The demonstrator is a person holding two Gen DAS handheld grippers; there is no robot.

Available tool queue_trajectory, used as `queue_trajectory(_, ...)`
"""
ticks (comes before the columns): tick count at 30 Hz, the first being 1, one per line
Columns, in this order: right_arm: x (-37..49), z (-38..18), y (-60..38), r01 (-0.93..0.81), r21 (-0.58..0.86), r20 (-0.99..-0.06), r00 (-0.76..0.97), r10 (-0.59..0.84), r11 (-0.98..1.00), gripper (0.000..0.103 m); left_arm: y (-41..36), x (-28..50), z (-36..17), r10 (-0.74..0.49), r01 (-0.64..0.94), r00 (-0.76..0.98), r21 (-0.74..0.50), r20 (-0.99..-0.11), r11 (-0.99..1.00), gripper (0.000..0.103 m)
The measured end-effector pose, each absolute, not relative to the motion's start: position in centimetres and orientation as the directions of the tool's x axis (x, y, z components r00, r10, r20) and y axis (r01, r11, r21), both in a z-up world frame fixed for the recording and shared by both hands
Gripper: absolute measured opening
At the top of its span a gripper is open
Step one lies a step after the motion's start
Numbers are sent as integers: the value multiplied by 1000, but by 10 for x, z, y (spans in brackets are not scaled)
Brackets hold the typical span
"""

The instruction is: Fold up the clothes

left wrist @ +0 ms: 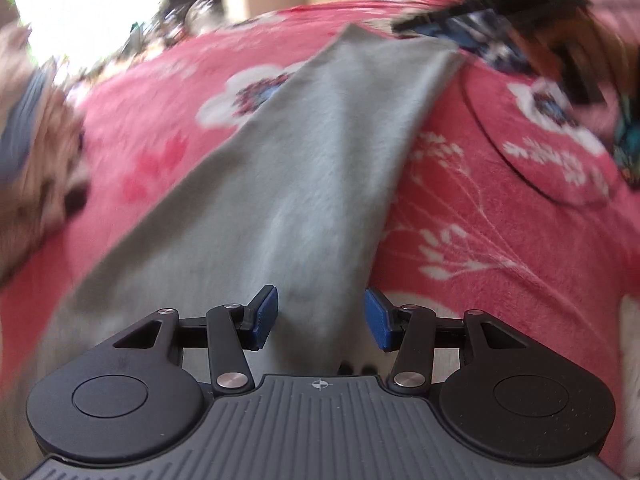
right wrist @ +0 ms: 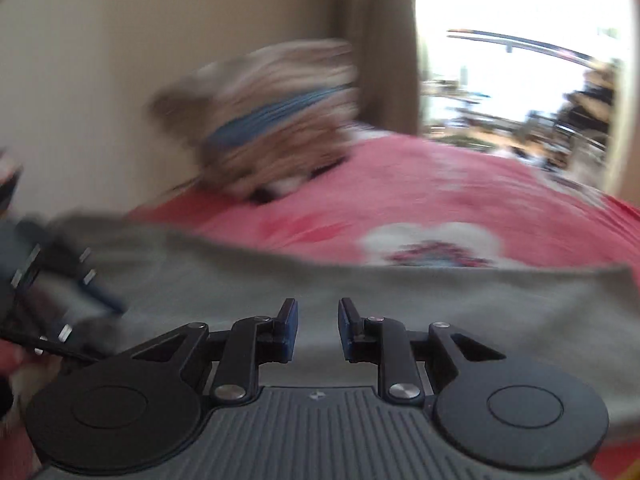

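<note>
Left gripper (left wrist: 321,318) released, blue-padded fingers (left wrist: 265,317) spread wide with nothing between them, poised over the near end of the long grey soft fabric garment (left wrist: 320,168). Beyond the fingertips, that garment stretched flat and away across the pink floral fleece blanket (left wrist: 500,216). Far right of the fingers, a blurred dark shape, seemingly the other tool. Far left, a blurred striped beige-and-blue heap of cloth (left wrist: 28,140).

Right gripper (right wrist: 318,330) released too, fingers (right wrist: 289,328) parted, empty, just above the grey garment's (right wrist: 400,300) near edge. Ahead, pink blanket (right wrist: 400,184); farther, the striped heap (right wrist: 280,120). No containers discernible.
</note>
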State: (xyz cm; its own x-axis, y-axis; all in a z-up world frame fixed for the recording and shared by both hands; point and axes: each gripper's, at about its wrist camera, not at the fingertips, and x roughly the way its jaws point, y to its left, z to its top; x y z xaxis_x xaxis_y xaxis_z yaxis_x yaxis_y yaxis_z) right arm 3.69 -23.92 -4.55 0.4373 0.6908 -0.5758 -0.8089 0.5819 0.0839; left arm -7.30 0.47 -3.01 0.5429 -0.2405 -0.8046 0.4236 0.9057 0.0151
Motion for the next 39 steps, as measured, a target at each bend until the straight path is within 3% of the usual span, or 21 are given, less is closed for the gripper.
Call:
queue_trajectory(5, 6, -90, -196, -890, 94, -673, 272, 688, 445, 20, 46, -80, -33, -241, 250, 550, -118, -799, 961, 48)
queue_trajectory(10, -6, -100, -223, -833, 57, -736, 337, 587, 550, 17, 80, -85, -51, -214, 125, 530, -174, -821, 977, 51)
queue_trajectory(13, -13, -83, -223, -829, -22, -732, 394, 555, 559, 19, 87, -86, -48, -225, 115, 535, -193, -814, 974, 51)
queue_trajectory(21, -10, -72, -172, -860, 58, -630, 362, 687, 506, 19, 87, -78, -31, -306, 160, 594, -263, -744, 951, 51)
queue_trajectory(25, -9, -107, -167, -844, 41, -720, 346, 602, 534, 18, 82, -70, -43, -251, 130, 596, -217, -763, 968, 51)
queue_trajectory(28, -10, -107, -185, -799, 125, -684, 360, 634, 588, 18, 73, -72, -67, -171, 149, 575, -103, -800, 983, 52)
queue_trajectory(31, -15, -91, -192, -802, 103, -633, 404, 661, 589, 19, 63, -80, -69, -133, 177, 607, -30, -784, 984, 52)
queue_trajectory(36, 1, -108, -199, -747, 54, -651, 477, 591, 663, 18, 67, -76, -67, -142, 161, 595, -56, -791, 985, 53)
queue_trajectory(39, 16, -113, -221, -680, 103, -622, 526, 580, 726, 16, 72, -75, -70, -158, 145, 595, -88, -788, 985, 53)
